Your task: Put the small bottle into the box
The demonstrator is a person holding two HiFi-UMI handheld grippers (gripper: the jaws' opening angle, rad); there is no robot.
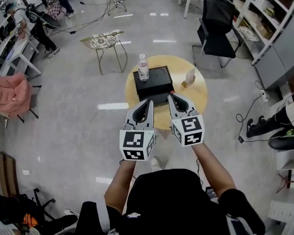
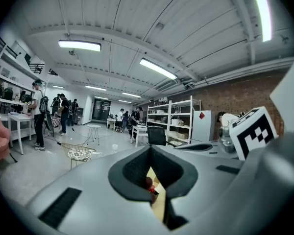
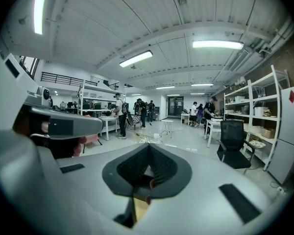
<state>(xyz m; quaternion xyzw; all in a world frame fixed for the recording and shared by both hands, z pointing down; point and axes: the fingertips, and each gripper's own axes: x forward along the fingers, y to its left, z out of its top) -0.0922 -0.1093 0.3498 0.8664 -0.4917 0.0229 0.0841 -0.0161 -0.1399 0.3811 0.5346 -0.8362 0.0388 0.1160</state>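
Head view: my L claw (image 1: pixel 150 102) and R claw (image 1: pixel 171 95) hover over the tabletop's (image 1: pixel 199 90) near edge, both clenched w/ nothing in them. Bottle (image 1: pixel 143 67) stands upright at far-left corner of box (image 1: pixel 154 86), mid-tabletop, apart from both claws.

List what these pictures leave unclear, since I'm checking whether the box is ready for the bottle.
- Head view: whether the black rectangular box is open; its dark top is too small to tell.
- Head view: print on the small clear plastic bottle; too small.
- Head view: near edge of the round wooden table; hidden behind the left gripper and right gripper.
- Both gripper views: bottle and box; each gripper's own body blocks them.
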